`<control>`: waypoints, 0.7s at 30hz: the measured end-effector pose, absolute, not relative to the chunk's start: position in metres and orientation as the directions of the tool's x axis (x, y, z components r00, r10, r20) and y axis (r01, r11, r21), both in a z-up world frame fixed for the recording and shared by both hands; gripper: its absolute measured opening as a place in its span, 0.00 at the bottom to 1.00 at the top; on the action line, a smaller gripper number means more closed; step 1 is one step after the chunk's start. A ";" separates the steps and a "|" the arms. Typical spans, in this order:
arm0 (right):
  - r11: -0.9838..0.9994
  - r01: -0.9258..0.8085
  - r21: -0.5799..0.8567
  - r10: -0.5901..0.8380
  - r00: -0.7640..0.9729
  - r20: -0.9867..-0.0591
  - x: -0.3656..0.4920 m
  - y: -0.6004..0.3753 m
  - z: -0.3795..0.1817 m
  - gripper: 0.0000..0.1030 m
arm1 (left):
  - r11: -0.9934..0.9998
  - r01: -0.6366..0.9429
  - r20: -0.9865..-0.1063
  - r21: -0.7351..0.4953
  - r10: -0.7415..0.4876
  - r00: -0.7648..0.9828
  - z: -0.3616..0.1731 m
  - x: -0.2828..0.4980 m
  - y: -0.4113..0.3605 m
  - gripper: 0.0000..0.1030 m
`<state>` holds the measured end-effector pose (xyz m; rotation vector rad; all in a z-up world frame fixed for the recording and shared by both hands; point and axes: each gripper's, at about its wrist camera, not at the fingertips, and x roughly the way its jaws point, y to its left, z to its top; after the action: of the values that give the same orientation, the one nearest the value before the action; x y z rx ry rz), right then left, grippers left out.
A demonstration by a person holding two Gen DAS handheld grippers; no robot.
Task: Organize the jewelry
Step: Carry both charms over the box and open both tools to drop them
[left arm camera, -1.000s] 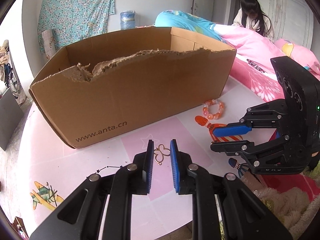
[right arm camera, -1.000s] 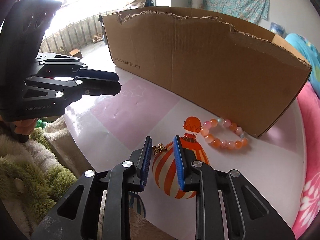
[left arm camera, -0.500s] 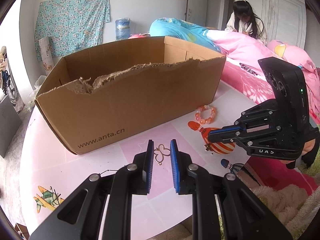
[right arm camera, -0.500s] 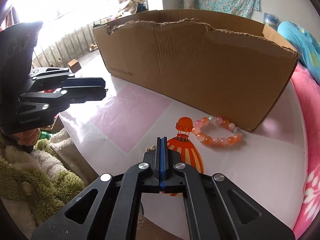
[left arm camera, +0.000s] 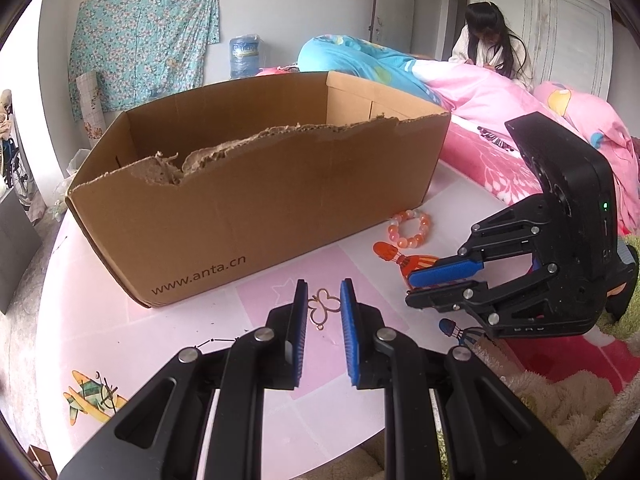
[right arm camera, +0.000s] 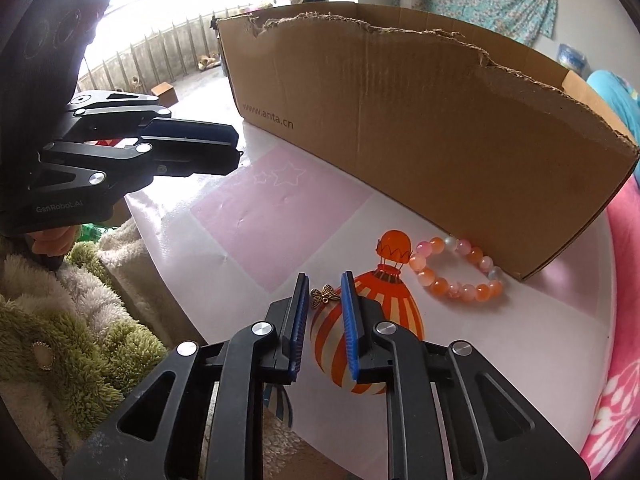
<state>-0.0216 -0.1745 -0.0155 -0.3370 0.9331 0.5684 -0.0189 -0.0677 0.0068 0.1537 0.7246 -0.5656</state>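
A torn brown cardboard box (left arm camera: pixel 256 200) stands on the round pink and white table (left arm camera: pixel 168 344). My left gripper (left arm camera: pixel 324 298) is open with a thin gold butterfly-outline pendant (left arm camera: pixel 323 307) lying on the table between its fingertips. My right gripper (right arm camera: pixel 325 292) is open around a small bronze butterfly charm (right arm camera: pixel 325 295) that lies on the table. An orange and pink bead bracelet (right arm camera: pixel 456 270) lies by the box's corner; it also shows in the left wrist view (left arm camera: pixel 409 228). The right gripper shows in the left wrist view (left arm camera: pixel 444 282), and the left gripper in the right wrist view (right arm camera: pixel 224 150).
The table carries printed balloon (right arm camera: pixel 372 316) and plane (left arm camera: pixel 90 396) pictures. A fuzzy green and cream sleeve (right arm camera: pixel 60 320) is at the table edge. A pink bed (left arm camera: pixel 500 120) with a seated girl (left arm camera: pixel 494 44) is behind the box.
My right gripper shut half a second ago and has opened again, with the bronze charm still on the table between its fingers. My left gripper stayed open over the gold pendant.
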 end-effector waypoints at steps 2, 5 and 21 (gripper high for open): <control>0.806 -0.592 -0.014 0.323 0.460 -0.827 -0.021 -0.176 -0.016 0.10 | 0.841 0.538 -0.664 -0.061 -0.436 0.607 0.006 -0.021 -0.067 0.15; 0.814 -0.581 0.007 0.333 0.457 -0.825 -0.018 -0.180 -0.012 0.10 | 0.839 0.542 -0.661 -0.056 -0.438 0.609 0.007 -0.023 -0.068 0.15; 0.855 -0.513 0.069 0.451 0.672 -0.587 -0.030 -0.221 0.099 0.10 | 0.799 0.595 -0.494 -0.092 -0.555 0.669 0.078 -0.028 -0.059 0.15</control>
<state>-0.0304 -0.2209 0.0987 -0.1047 0.6322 0.5441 -0.0283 -0.0594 0.0776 0.0792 0.5299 -0.6490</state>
